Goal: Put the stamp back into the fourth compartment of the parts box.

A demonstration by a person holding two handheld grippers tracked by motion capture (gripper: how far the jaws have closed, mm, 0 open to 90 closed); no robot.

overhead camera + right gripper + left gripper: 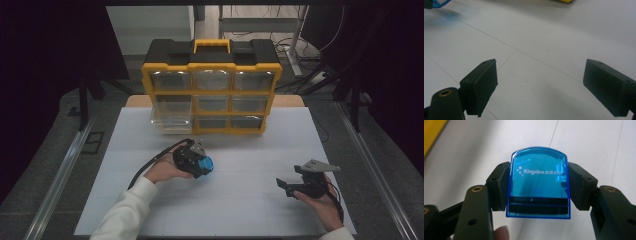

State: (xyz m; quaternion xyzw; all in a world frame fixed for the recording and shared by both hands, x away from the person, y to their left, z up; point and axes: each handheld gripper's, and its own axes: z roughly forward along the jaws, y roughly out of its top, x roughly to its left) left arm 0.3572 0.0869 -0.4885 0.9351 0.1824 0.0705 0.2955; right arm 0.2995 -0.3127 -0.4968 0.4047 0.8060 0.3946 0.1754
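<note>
A translucent blue plastic block with white "Kingdee" lettering sits between the black jaws of my left gripper, and both pads press on its sides. In the high view my left gripper holds this blue block just above the white mat, left of centre. A corner of the blue block appears at the top left of the right gripper view. My right gripper rests low at the front right, held in a hand. Its jaws stand wide apart over bare mat with nothing between them.
A yellow and black organiser with several clear drawers stands at the back of the white mat. Its lower-left drawer is pulled out toward me. Metal rails and dark floor flank the table.
</note>
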